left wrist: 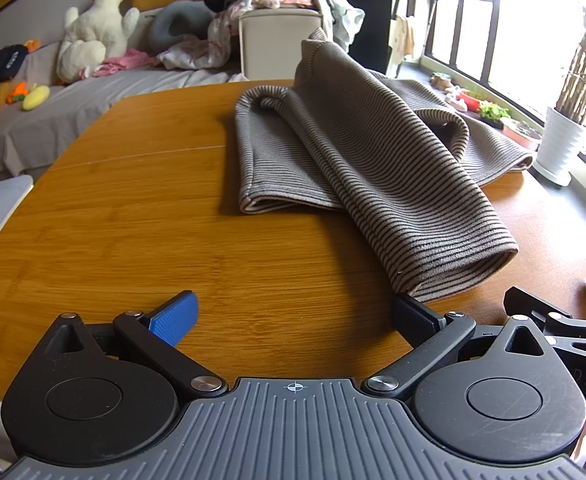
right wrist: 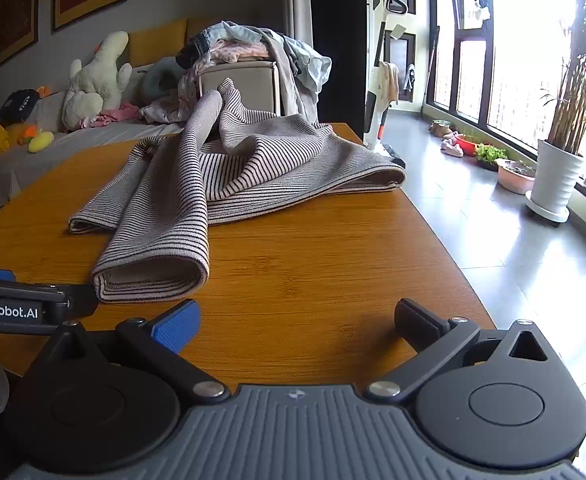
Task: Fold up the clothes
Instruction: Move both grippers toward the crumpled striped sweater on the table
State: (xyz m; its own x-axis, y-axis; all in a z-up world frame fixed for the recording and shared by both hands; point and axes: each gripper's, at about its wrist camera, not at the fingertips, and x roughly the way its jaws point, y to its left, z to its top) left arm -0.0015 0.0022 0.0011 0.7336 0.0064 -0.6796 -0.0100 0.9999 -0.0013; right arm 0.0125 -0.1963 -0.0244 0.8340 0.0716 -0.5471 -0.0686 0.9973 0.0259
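A brown and beige striped garment [left wrist: 357, 152] lies loosely folded on the wooden table [left wrist: 133, 208], with a sleeve reaching toward the near edge. It also shows in the right wrist view [right wrist: 213, 176], its sleeve end [right wrist: 149, 276] near the camera. My left gripper [left wrist: 293, 316] is open and empty, low over the table, its right finger close to the sleeve end. My right gripper [right wrist: 297, 316] is open and empty, just right of the sleeve end. The left gripper's body [right wrist: 21, 308] shows at the left edge of the right wrist view.
A sofa [left wrist: 73, 108] with plush toys [left wrist: 93, 28] stands behind the table. A white hamper [left wrist: 277, 40] heaped with clothes sits at the table's far edge. A white plant pot [right wrist: 553, 180] and small pots line the window at right. The table's right edge drops to a tiled floor [right wrist: 493, 232].
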